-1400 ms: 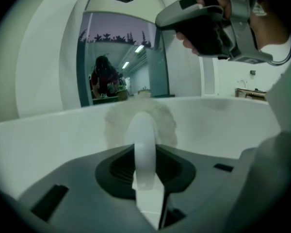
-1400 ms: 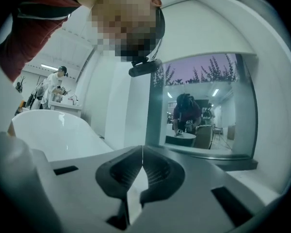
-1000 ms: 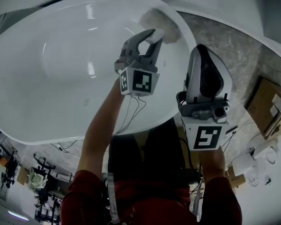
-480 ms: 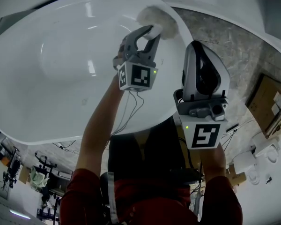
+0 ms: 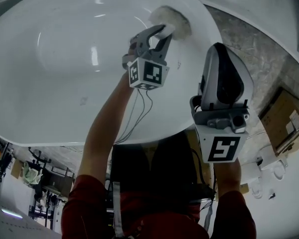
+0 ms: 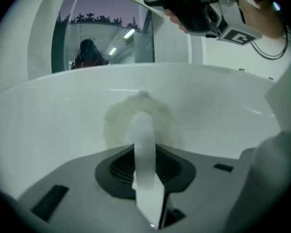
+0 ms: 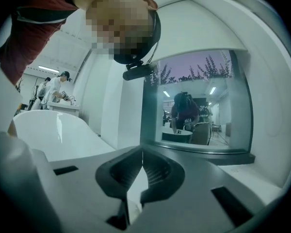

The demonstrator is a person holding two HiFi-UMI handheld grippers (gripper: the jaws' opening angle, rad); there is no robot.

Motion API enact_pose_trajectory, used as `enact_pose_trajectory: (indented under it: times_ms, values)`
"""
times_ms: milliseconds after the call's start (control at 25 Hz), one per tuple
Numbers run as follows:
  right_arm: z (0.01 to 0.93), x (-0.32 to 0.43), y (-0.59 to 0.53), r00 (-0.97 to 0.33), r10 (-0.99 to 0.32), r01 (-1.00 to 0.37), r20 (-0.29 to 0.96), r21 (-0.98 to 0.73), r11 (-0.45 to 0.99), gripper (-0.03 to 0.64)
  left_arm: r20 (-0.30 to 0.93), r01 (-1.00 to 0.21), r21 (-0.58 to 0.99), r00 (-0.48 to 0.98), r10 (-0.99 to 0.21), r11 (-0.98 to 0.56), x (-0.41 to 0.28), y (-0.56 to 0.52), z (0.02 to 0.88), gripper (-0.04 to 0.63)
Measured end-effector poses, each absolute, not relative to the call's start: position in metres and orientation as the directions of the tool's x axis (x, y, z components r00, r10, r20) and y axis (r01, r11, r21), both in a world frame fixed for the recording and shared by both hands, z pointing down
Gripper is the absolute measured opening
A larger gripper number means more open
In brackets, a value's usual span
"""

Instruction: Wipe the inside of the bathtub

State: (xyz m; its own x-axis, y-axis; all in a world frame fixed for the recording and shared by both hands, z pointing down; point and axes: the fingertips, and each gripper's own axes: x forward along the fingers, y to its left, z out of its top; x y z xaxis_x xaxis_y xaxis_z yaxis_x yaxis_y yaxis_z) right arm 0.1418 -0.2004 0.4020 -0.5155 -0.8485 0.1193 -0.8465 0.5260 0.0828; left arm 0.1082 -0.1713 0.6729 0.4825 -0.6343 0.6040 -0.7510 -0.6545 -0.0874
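The white bathtub (image 5: 65, 108) fills the upper left of the head view. My left gripper (image 5: 160, 32) is shut on the white handle (image 6: 144, 144) of a fluffy white wiping pad (image 5: 170, 18). The pad (image 6: 139, 114) is pressed flat against the tub's inner wall (image 6: 48, 125), just below the rim. My right gripper (image 5: 220, 51) is held in the air over the tub's right rim, apart from it. In the right gripper view its jaws (image 7: 141, 166) meet at the tips with nothing between them.
Cardboard boxes (image 5: 284, 113) lie on the stone floor (image 5: 244, 39) right of the tub. Thin cables (image 5: 139, 113) hang from the left gripper. A large window (image 7: 199, 101) sits behind the tub, and people stand at another tub (image 7: 53, 93) in the background.
The left gripper has slid the pad a little along the tub's upper wall. The right gripper has drifted slightly right. The head view has shifted, so more of the tub shows.
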Motion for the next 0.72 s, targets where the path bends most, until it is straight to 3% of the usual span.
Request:
enact_pose_trajectory:
  times_ms: [360,720]
  values:
    - [0.449,0.119,-0.208,-0.569,-0.810,-0.812,0.145,0.056,0.581,0.012,0.703,-0.778,-0.054,0.415,-0.577,-0.625,0.080,-0.154,0.771,0.094]
    - [0.476,0.098,-0.204,-0.608,-0.775,-0.783,0.172,0.028,0.621,0.012,0.856,-0.759,-0.042,0.309,-0.415,-0.650,0.059,-0.118,0.867,0.094]
